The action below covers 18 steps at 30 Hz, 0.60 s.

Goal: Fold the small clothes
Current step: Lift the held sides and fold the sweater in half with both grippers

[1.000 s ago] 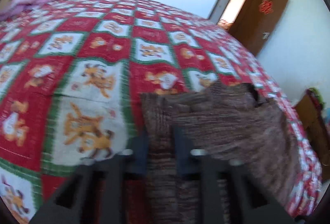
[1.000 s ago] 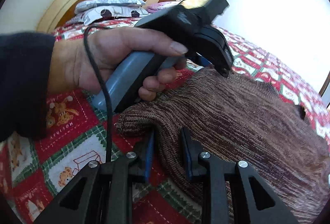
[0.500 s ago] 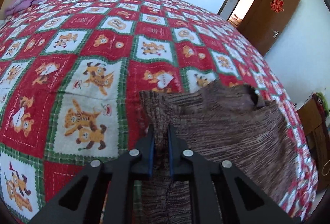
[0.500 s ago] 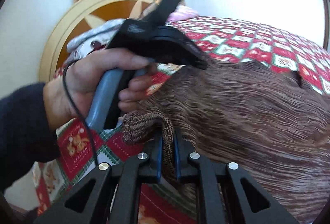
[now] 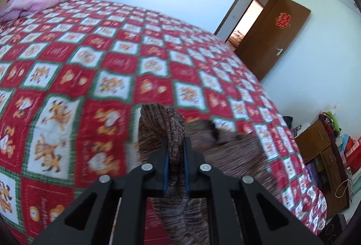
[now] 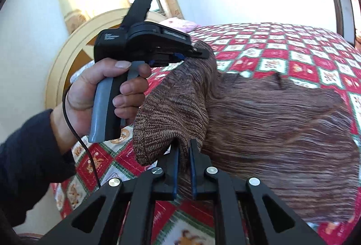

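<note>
A brown knitted sweater (image 6: pixel 277 123) lies on the red patterned bedspread (image 5: pixel 94 60), one edge lifted off it. My left gripper (image 5: pixel 176 150) is shut on a bunched fold of the sweater (image 5: pixel 167 125) and holds it raised. In the right wrist view the left gripper (image 6: pixel 200 52) shows at the sweater's far lifted corner, held by a hand. My right gripper (image 6: pixel 184 150) is shut on the near edge of the sweater, which hangs between the two grippers.
A pink pillow (image 5: pixel 36 0) lies at the bed's head by the curved wooden headboard (image 6: pixel 67 64). A brown door (image 5: pixel 273 35) stands open past the bed. A wooden cabinet (image 5: pixel 320 150) with clutter stands at the right of the bed.
Both grippers closed on the sweater's edge, then lifted it off the bedspread. The fabric now hangs raised and bunched between them.
</note>
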Tool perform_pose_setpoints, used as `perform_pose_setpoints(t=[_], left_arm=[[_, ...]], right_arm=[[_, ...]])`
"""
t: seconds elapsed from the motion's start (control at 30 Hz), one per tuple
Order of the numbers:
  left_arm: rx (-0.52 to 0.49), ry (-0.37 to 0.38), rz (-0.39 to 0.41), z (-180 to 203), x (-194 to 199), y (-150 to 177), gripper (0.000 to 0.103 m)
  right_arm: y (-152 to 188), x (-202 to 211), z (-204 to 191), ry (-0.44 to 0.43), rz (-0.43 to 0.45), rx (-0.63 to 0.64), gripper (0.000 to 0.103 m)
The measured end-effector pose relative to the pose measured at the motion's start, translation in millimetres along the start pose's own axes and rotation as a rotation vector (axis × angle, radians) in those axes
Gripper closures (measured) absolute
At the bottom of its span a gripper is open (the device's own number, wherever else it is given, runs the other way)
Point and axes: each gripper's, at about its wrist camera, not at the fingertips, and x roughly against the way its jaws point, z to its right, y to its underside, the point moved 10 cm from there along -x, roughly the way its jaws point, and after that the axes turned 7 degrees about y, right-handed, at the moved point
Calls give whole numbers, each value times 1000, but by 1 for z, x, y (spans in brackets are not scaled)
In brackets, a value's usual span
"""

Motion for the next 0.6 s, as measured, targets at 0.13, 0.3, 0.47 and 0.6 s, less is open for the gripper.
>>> perform_pose_setpoints(t=[0.13, 0.3, 0.47, 0.6], left_arm=[[10, 7, 25, 23, -9, -9, 92], [-7, 21, 18, 53, -25, -8, 92], [-53, 37, -1, 89, -43, -7, 92], [-91, 43, -39, 112, -69, 3, 92]], right_arm=[[-2, 21, 31, -1, -3, -78, 95], [2, 43, 64, 0, 0, -155, 96], [10, 60, 93, 1, -16, -218, 96], [21, 70, 114, 19, -20, -266, 96]])
